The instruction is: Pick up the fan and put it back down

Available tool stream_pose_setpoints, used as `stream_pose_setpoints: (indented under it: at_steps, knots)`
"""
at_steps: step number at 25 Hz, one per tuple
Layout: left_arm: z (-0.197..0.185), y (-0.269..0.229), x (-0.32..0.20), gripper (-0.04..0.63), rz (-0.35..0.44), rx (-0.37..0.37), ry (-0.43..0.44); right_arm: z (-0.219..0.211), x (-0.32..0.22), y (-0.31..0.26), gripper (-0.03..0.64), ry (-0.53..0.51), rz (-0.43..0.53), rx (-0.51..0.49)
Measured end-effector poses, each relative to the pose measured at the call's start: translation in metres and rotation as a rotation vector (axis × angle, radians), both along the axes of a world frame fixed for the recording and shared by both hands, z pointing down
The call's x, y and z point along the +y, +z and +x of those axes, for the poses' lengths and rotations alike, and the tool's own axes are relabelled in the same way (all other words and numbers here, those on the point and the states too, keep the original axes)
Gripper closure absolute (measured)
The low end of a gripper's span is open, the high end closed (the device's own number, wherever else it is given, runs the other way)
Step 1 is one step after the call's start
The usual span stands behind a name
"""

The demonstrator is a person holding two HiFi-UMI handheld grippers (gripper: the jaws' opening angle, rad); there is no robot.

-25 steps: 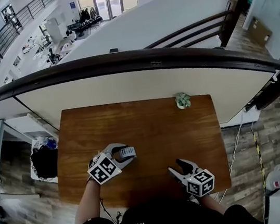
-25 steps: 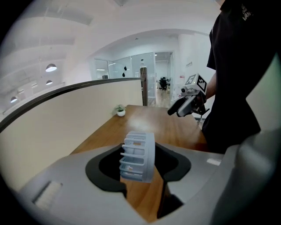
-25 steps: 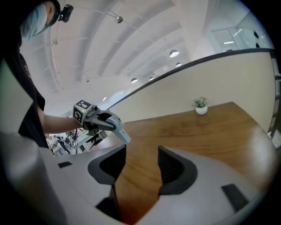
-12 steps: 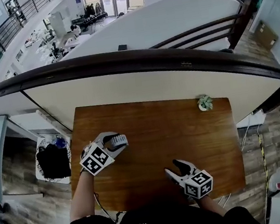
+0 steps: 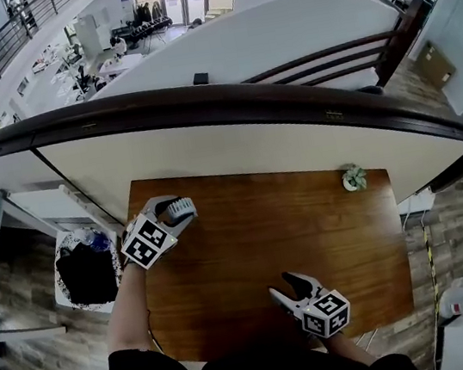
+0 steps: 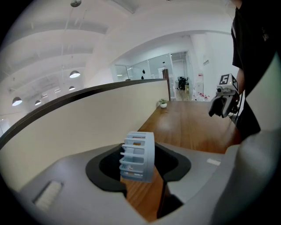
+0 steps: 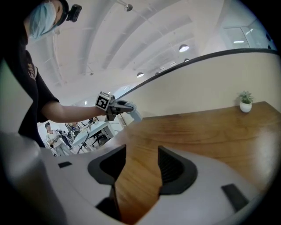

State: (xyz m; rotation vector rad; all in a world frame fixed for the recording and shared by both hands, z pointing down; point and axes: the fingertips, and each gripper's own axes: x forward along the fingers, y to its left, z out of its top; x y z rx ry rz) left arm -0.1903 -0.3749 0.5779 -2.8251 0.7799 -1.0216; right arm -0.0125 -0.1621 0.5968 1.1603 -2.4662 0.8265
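On the floor at the far left, beside the worktop (image 5: 291, 231), stands a white basket (image 5: 84, 268) filled with something dark. Just to its right, the left tool (image 5: 174, 210) hangs over the far left corner of the brown wooden worktop, close to the cream panel (image 5: 208, 144) behind it, with its marker cube facing up. It is pinching the fan (image 6: 138, 156), a small pale blue round piece with a slatted cage. The fan sits edge-on between the two dark pads, the pads press on its sides, and the wood grain shows underneath. Seen from the right gripper view, the fan (image 7: 131, 110) sticks out of the front of that tool and looks to be clear of the surface.

The middle of the worktop is plain wood. Nearer the person, at the front edge, the right tool (image 5: 286, 288) points towards the far left. Its jaws are spread, with only the wood visible between them.

At the far right corner of the worktop, against the panel, stands a little green plant in a white pot (image 5: 353, 178), well apart from both tools.
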Motion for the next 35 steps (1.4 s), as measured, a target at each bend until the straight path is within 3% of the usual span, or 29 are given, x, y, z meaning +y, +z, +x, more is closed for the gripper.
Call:
stream_pose_setpoints:
  at_steps: [12, 24, 33, 35]
  knots:
    - [-0.05, 0.024, -0.079, 0.394, -0.028, 0.064, -0.137, -0.025, -0.019, 0.007, 0.42, 0.018, -0.057, 0.007]
    - [-0.061, 0.056, -0.115, 0.394, -0.078, 0.009, -0.077, -0.033, -0.041, 0.021, 0.42, 0.009, -0.096, 0.033]
    - [-0.059, 0.057, -0.123, 0.393, -0.062, 0.064, -0.112, -0.033, -0.051, 0.027, 0.42, 0.005, -0.107, 0.023]
    - [-0.06, 0.056, -0.123, 0.36, -0.06, 0.065, -0.125, -0.033, -0.051, 0.027, 0.42, 0.0, -0.107, 0.021]
